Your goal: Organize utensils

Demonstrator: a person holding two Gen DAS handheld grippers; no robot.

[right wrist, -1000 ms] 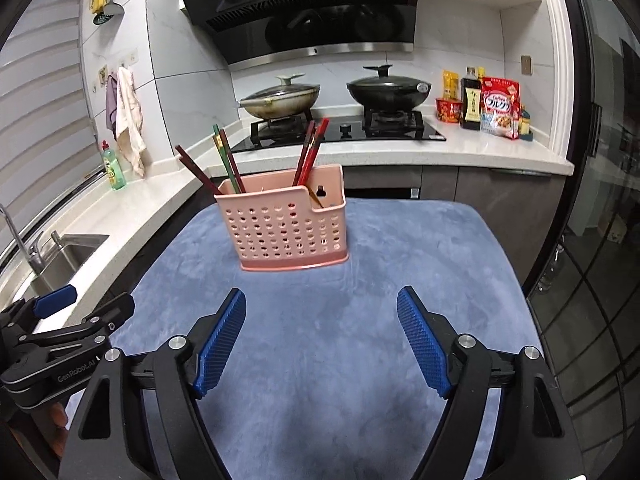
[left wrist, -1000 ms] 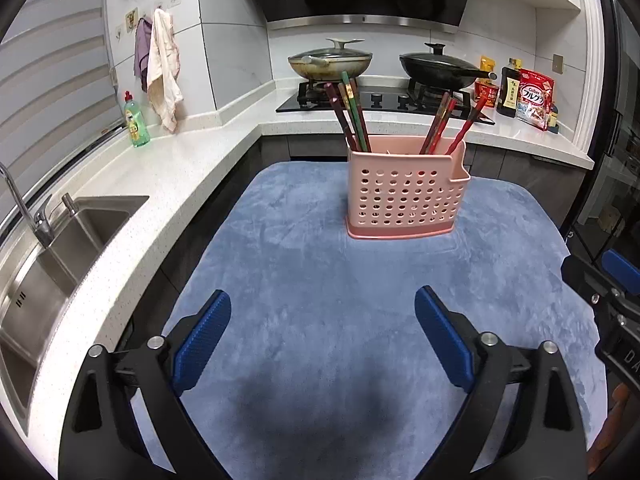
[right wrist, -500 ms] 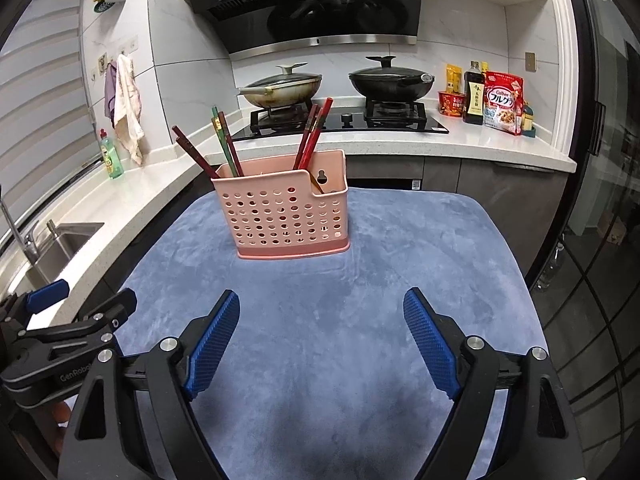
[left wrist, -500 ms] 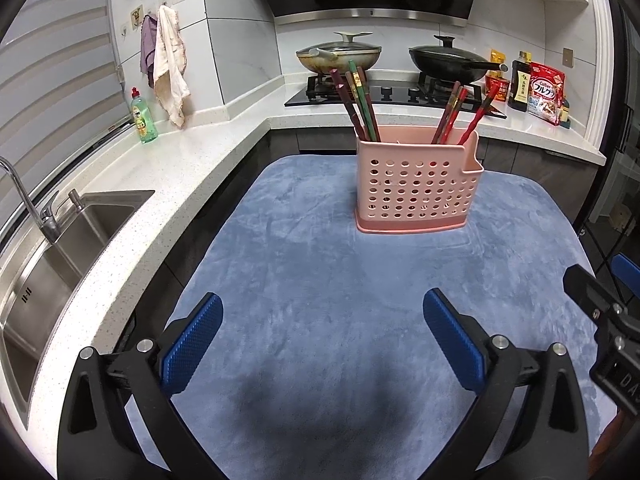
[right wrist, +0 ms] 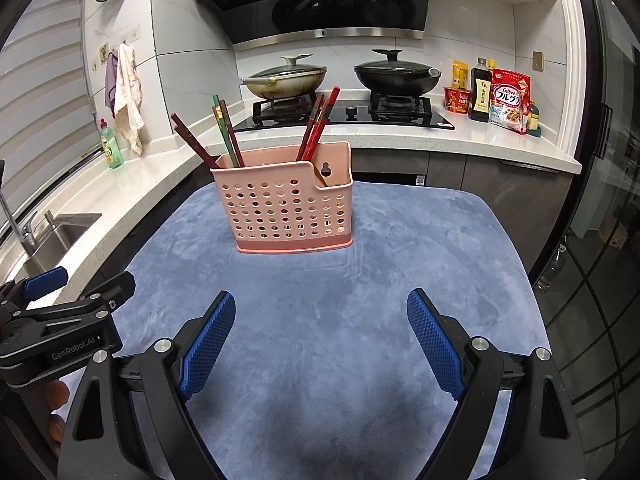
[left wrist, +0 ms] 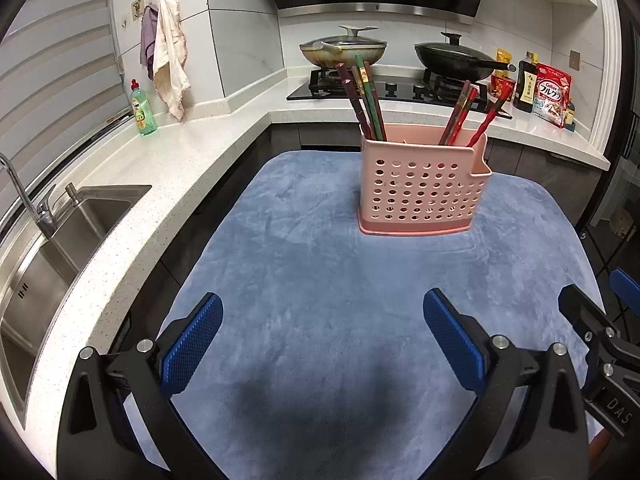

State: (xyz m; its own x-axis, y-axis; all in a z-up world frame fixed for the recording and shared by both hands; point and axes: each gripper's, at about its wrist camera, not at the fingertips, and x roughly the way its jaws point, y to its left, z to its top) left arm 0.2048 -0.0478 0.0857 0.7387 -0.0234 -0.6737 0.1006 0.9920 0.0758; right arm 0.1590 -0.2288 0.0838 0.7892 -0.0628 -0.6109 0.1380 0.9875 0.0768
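Right gripper (right wrist: 320,340) jaws opening wider, empty; left gripper (left wrist: 322,340) spread; holder (left wrist: 422,186) unobstructed.

Bare blue mat (left wrist: 320,280) ahead, pink holder (left wrist: 420,192) with upright chopsticks (left wrist: 368,100) blocking its far middle

Perforated matt pink plastic utensil holder (right wrist: 286,210), glossy lacquered chopsticks (right wrist: 316,128), napped blue velvety cloth mat (left wrist: 320,300), speckled polished stone countertop (left wrist: 168,168), brushed steel sink (left wrist: 52,248), knurled blue gripper pads (right wrist: 208,342).
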